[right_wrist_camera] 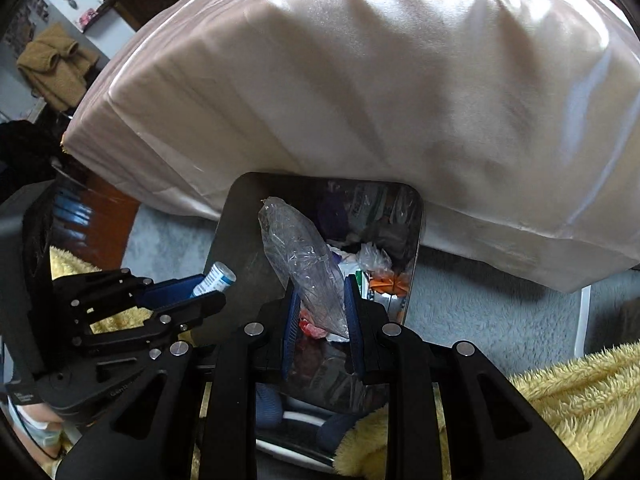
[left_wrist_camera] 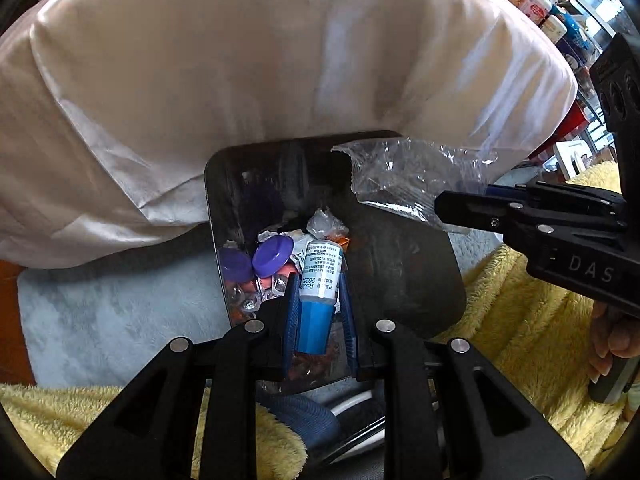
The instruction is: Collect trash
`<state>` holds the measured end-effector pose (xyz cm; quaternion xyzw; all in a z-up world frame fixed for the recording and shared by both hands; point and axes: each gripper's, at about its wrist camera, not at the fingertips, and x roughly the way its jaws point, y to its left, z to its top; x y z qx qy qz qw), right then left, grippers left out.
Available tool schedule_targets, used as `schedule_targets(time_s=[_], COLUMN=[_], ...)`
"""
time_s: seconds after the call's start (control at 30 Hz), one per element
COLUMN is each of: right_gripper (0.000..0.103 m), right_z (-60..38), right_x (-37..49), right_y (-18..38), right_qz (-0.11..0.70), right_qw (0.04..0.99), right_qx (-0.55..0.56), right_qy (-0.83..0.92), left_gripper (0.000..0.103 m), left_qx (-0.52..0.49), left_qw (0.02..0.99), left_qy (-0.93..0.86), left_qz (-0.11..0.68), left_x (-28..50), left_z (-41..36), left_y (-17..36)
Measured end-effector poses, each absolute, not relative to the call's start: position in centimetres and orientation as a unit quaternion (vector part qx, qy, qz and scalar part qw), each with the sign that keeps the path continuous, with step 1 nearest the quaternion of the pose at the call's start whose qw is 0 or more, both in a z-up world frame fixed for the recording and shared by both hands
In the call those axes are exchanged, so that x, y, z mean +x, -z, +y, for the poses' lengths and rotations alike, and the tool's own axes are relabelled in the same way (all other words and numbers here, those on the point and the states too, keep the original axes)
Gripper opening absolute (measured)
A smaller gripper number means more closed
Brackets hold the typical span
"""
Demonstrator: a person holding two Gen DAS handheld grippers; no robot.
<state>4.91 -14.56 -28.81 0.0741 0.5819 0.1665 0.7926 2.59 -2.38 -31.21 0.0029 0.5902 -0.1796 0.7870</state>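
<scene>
Below both grippers stands an open metal trash bin (left_wrist_camera: 400,272), holding purple lids (left_wrist_camera: 272,256), wrappers and other scraps. My left gripper (left_wrist_camera: 319,292) is shut on a small bottle (left_wrist_camera: 322,266) with a white label and a blue end, hanging over the bin's inside. To the right, my right gripper (left_wrist_camera: 452,206) pinches a crumpled clear plastic wrapper (left_wrist_camera: 400,176) above the bin's far rim. The right wrist view shows that gripper (right_wrist_camera: 320,292) shut on the wrapper (right_wrist_camera: 292,240) over the bin (right_wrist_camera: 240,232). At its left sits the left gripper (right_wrist_camera: 212,292) with the bottle (right_wrist_camera: 216,278).
A bed under a white sheet (left_wrist_camera: 240,80) overhangs the bin's far side. Grey carpet (left_wrist_camera: 100,312) lies around the bin, and yellow fluffy fabric (left_wrist_camera: 520,320) is at its near side. Shelves of bottles (left_wrist_camera: 536,4) stand far right. A hand (left_wrist_camera: 612,336) grips the right handle.
</scene>
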Motion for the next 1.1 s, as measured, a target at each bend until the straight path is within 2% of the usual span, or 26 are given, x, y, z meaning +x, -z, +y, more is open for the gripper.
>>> schedule_targets(time_s=[0.17,0.2,0.23,0.27,0.3,0.37,0.47,0.5,0.57,0.63,0.7,0.93,1.1], right_gripper=[0.026,0.026,0.03,0.04,0.044,0.057,0.065,0.067,0.082,0.092,0.1,0.1,0.1], right_z=[-14.3,-14.4,-14.5,-14.7,-14.8,-15.2,-16.3,-16.7,-17.5,-18.3,-18.9,-19.3,-18.7], right_x=[5.5,5.6,5.7,5.8,5.8,5.9,5.9,5.8,5.5,5.2,4.9,4.2,3.4], right_y=[29.5,29.6,29.8,29.7,29.6,29.2,28.3,27.8,26.5,25.0,23.4,18.3,14.6], right_qz=[0.584,0.584,0.583,0.581,0.578,0.57,0.552,0.544,0.523,0.504,0.487,0.438,0.402], right_qw=[0.789,0.79,0.791,0.793,0.795,0.802,0.817,0.823,0.838,0.851,0.862,0.89,0.913], right_qx=[0.089,0.09,0.092,0.095,0.097,0.1,0.107,0.108,0.11,0.113,0.114,0.101,0.052], right_qy=[-0.168,-0.165,-0.163,-0.159,-0.155,-0.147,-0.129,-0.121,-0.105,-0.095,-0.088,-0.077,-0.041], left_gripper=[0.019,0.022,0.025,0.032,0.037,0.044,0.054,0.062,0.075,0.094,0.095,0.095,0.095], left_qx=[-0.007,-0.009,-0.012,-0.013,-0.012,-0.008,-0.006,-0.005,-0.003,-0.004,-0.008,-0.013,-0.009], left_qw=[0.787,0.787,0.787,0.788,0.79,0.795,0.805,0.81,0.823,0.837,0.851,0.887,0.915], left_qy=[0.175,0.174,0.172,0.171,0.168,0.156,0.142,0.138,0.131,0.125,0.119,0.104,0.099], left_qz=[0.592,0.592,0.592,0.592,0.59,0.586,0.576,0.57,0.553,0.533,0.511,0.449,0.391], left_x=[3.0,3.0,3.1,3.2,3.2,3.4,3.7,3.7,3.7,3.5,3.4,2.5,1.1], left_z=[-2.3,-2.3,-2.2,-2.1,-2.0,-1.8,-1.3,-1.1,-0.7,-0.2,0.3,1.5,1.7], left_y=[31.4,31.4,31.4,31.4,31.3,31.2,30.4,29.8,28.4,26.6,24.7,18.5,14.1])
